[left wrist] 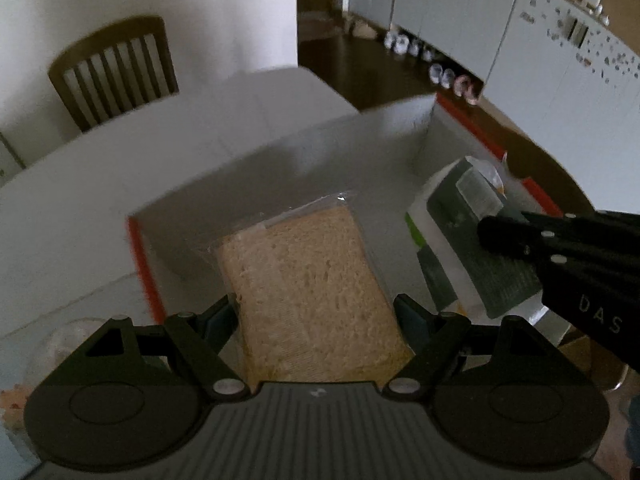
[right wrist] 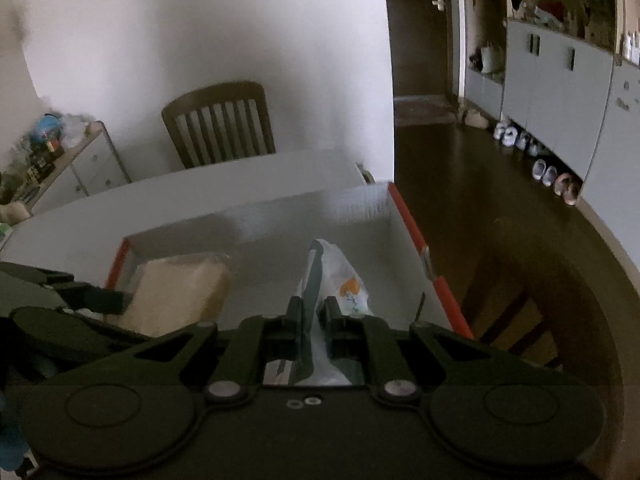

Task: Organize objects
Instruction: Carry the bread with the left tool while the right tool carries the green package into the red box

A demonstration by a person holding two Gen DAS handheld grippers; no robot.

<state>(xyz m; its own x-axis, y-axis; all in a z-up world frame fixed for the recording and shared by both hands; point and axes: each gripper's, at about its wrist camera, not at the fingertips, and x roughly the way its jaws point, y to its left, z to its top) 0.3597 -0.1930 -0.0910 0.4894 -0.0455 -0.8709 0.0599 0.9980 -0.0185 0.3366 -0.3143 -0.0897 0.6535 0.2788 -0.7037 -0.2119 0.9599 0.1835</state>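
Observation:
My left gripper (left wrist: pixel 316 312) is shut on a clear-wrapped pack of sliced bread (left wrist: pixel 312 280) and holds it inside a white cardboard box with red edges (left wrist: pixel 280 152). My right gripper (right wrist: pixel 314 308) is shut on a white and dark green packet (right wrist: pixel 320 280) and holds it over the box's right half (right wrist: pixel 360 208). In the left wrist view the packet (left wrist: pixel 460 240) and the right gripper's fingers (left wrist: pixel 504 236) are at the right. In the right wrist view the bread (right wrist: pixel 180 292) and the left gripper's fingers (right wrist: pixel 100 298) are at the left.
The box stands on a white table (left wrist: pixel 120 152). A wooden chair (left wrist: pixel 116 72) stands behind the table against a white wall. A second chair (right wrist: pixel 516 320) stands by the table's right side. Dark floor, grey cabinets (right wrist: pixel 560 80) and several shoes lie to the right.

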